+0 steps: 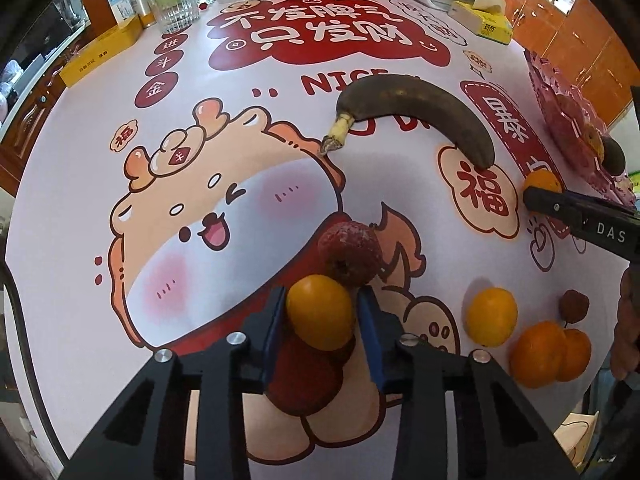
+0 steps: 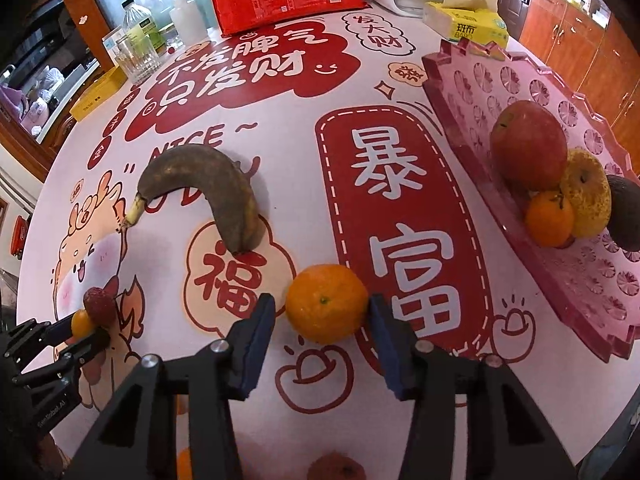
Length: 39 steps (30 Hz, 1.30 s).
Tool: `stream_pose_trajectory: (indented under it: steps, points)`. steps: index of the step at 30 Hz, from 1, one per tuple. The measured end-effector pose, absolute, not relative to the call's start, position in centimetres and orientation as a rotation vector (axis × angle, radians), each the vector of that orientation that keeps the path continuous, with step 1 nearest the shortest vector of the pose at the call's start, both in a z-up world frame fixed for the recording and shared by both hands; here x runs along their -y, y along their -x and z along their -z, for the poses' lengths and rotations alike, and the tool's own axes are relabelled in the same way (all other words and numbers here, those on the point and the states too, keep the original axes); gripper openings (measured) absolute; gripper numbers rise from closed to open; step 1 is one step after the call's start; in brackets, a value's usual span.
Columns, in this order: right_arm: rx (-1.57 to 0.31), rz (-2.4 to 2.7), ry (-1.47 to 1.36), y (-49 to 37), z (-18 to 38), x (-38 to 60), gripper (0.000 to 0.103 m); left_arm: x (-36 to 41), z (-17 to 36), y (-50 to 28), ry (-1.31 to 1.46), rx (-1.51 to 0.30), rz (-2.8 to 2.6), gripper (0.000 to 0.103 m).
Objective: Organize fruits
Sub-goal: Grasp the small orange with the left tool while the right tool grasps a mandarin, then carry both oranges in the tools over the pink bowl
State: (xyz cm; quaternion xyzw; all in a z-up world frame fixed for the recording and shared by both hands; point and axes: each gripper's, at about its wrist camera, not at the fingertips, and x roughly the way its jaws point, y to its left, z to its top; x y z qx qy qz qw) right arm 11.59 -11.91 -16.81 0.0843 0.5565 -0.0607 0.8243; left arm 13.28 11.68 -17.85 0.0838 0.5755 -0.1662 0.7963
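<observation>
- Left wrist view: left gripper [image 1: 322, 312] pinches a yellow fruit [image 1: 320, 312] between both pads, just in front of a dark red fruit [image 1: 349, 252].
- Right gripper [image 2: 323, 312] has fingers spread around an orange [image 2: 326, 303]; one pad touches, the other stands slightly apart.
- Banana [image 2: 208, 196] lies on open tablecloth [image 2: 300, 152] beyond.
- Pink tray [image 2: 500, 80] sits at the table's right edge, with fruit piled near its front rim.

Yellow fruit [image 1: 320, 312] between left gripper [image 1: 322, 316] fingers [image 1: 276, 328], blackened banana [image 1: 416, 112] beyond.
</observation>
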Motion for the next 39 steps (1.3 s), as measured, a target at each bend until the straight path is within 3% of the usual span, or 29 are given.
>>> stream_pose_trajectory:
  steps: [10, 19, 30, 39]
  points:
    - [-1.174, 0.111, -0.197, -11.4, 17.0, 12.4, 0.041, -11.4, 17.4, -12.6, -0.206, -1.214, 0.374, 0.029]
    - [-1.108, 0.046, -0.227, -9.6, 13.4, 11.9, 0.041, -8.3, 11.7, -10.7, -0.280, -1.129, 0.465, 0.029]
    - [-0.870, 0.149, -0.203, -5.1, 4.2, 18.1, 0.041, 3.9, 0.9, -12.4, -0.271, -0.911, 0.627, 0.029]
    - [-0.846, 0.281, -0.210, -3.1, 2.2, 26.1, 0.041, 15.4, -1.4, -12.3, -0.332, -0.848, 0.691, 0.029]
